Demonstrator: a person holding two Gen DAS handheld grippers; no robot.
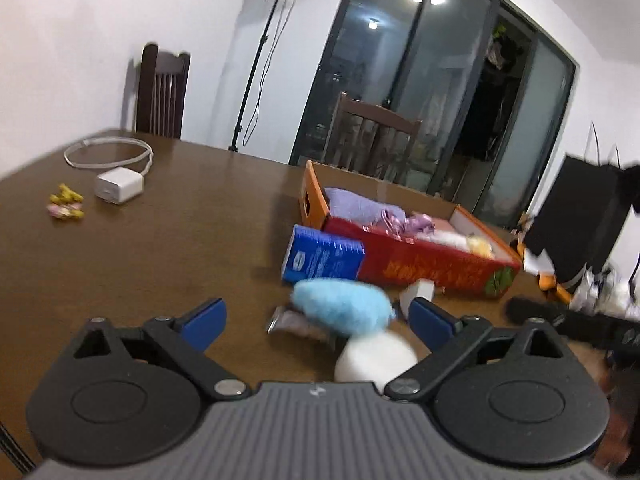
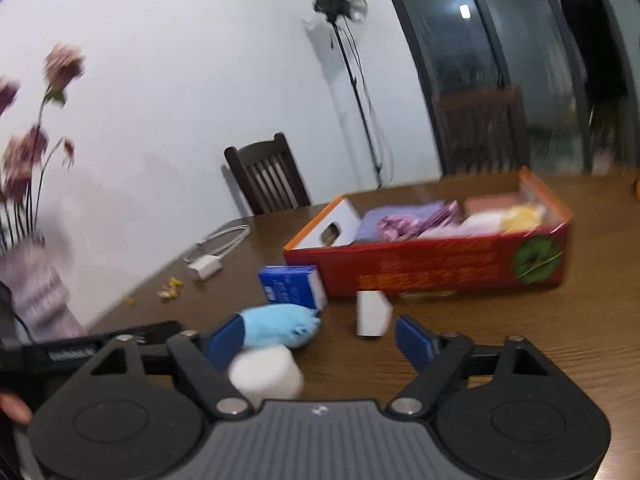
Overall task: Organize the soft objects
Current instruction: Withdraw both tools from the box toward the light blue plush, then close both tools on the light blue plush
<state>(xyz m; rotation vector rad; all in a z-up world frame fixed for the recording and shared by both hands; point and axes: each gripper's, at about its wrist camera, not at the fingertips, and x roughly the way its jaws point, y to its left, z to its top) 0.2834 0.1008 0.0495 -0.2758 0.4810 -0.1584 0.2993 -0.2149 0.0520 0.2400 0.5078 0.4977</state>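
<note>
A red cardboard box [image 1: 436, 270] [image 2: 440, 268] on the brown table holds purple cloth [image 1: 360, 208] [image 2: 404, 218], pink and yellow soft items. A light blue plush toy [image 1: 340, 304] [image 2: 276, 326] and a white soft roll [image 1: 376, 358] [image 2: 266, 374] lie on the table in front of it. My left gripper [image 1: 316, 318] is open, with the plush and roll between its fingers, nearer the right one. My right gripper [image 2: 320, 338] is open; the plush and roll sit by its left finger.
A blue carton [image 1: 322, 258] [image 2: 292, 286] lies by the box's left end, a small white box [image 2: 372, 314] in front. A white charger with cable [image 1: 118, 186] [image 2: 206, 266] and small yellow bits [image 1: 66, 202] lie far left. Chairs [image 1: 162, 90] stand behind; a flower vase [image 2: 36, 288] stands left.
</note>
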